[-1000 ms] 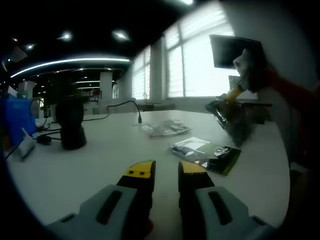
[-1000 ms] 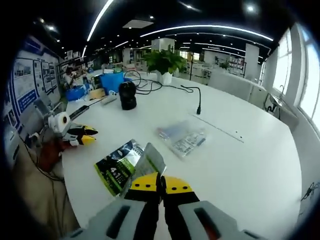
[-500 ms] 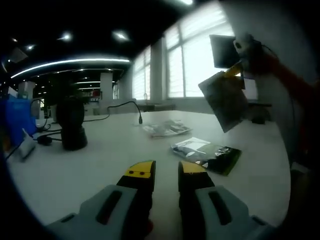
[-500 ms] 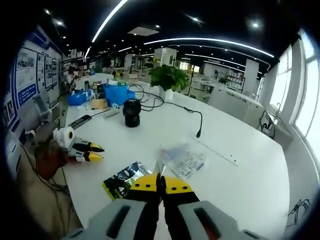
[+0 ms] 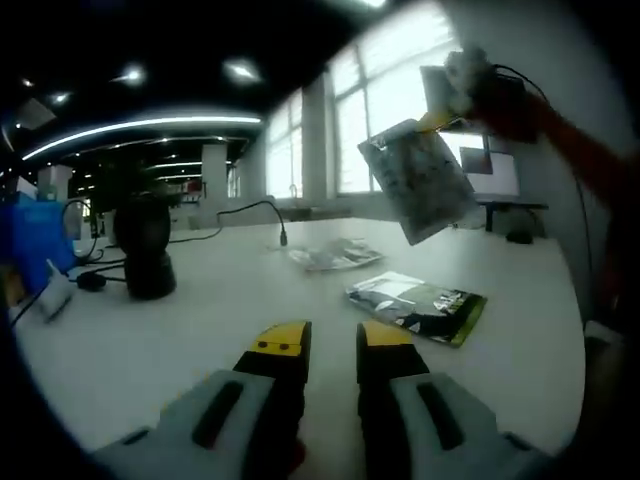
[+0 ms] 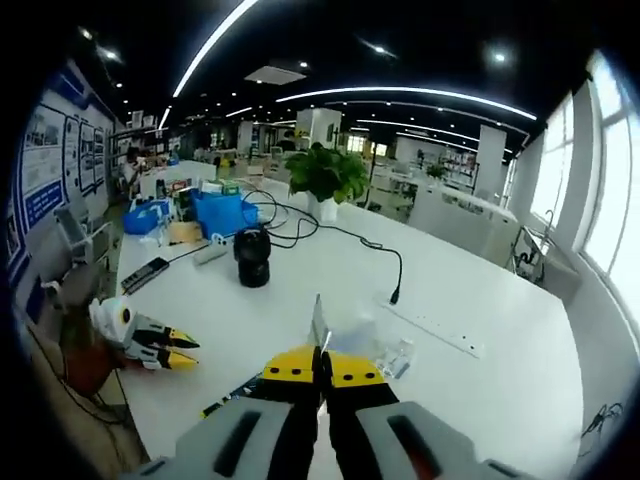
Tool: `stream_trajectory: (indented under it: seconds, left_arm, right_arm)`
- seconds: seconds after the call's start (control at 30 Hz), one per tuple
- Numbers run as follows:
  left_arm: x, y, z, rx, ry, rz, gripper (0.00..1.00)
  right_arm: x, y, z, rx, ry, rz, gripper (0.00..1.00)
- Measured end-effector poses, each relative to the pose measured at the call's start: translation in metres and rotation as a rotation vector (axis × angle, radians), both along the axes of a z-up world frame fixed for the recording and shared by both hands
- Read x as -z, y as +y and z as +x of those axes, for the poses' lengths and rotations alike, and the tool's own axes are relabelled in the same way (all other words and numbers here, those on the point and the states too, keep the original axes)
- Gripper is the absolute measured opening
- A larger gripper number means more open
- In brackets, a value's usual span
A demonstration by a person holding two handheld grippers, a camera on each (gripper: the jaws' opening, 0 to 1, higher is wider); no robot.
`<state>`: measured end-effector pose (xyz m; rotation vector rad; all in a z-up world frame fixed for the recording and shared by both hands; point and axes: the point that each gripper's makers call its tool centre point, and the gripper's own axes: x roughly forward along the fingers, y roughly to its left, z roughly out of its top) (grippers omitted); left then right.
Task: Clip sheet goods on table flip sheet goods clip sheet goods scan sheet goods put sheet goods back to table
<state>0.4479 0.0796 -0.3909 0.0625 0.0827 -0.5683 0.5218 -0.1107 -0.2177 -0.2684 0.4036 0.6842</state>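
My right gripper [image 6: 320,362] is shut on a thin sheet packet [image 6: 318,323], seen edge-on above its yellow tips. In the left gripper view that packet [image 5: 417,182] hangs in the air over the table, face showing, pinched at its top corner by the right gripper [image 5: 441,117]. A green and black packet [image 5: 418,305] lies flat on the white table [image 5: 200,310], and a clear packet [image 5: 334,256] lies beyond it. My left gripper [image 5: 333,340] rests low over the table, open with nothing between its jaws. It also appears at the table edge as the left gripper [image 6: 178,351].
A black round device [image 5: 145,246] with a cable stands at the left, and the same device [image 6: 251,258] sits mid-table. A blue box [image 6: 224,212], a potted plant [image 6: 324,176] and a gooseneck microphone [image 6: 394,294] stand farther back. A person's sleeve [image 5: 580,170] is at the right.
The right gripper has lifted the held packet higher and swung it left over the table, turning its face into view. The left gripper and the packets on the table have stayed put.
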Motion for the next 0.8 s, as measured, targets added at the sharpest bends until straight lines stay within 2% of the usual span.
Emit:
stream_trajectory:
  seconds: [0.13,0.37,0.7,0.8]
  left_arm:
    - [-0.002,0.0,0.0,0.0,-0.005,-0.011,0.11]
    - [-0.001,-0.002,-0.001,0.014,-0.005,-0.014,0.11]
    - [-0.001,-0.002,0.0,0.012,-0.005,-0.002,0.11]
    - [0.0,-0.001,-0.002,0.007,-0.007,0.002,0.11]
  right_arm:
    - [-0.006,0.021,0.013,0.012,-0.017,0.015,0.0]
    - [-0.005,0.055,0.034,0.018,-0.021,0.039,0.0]
    - [0.007,0.091,0.069,0.056,-0.009,0.027,0.0]
    - [0.015,0.098,0.08,0.08,-0.019,-0.003,0.0]
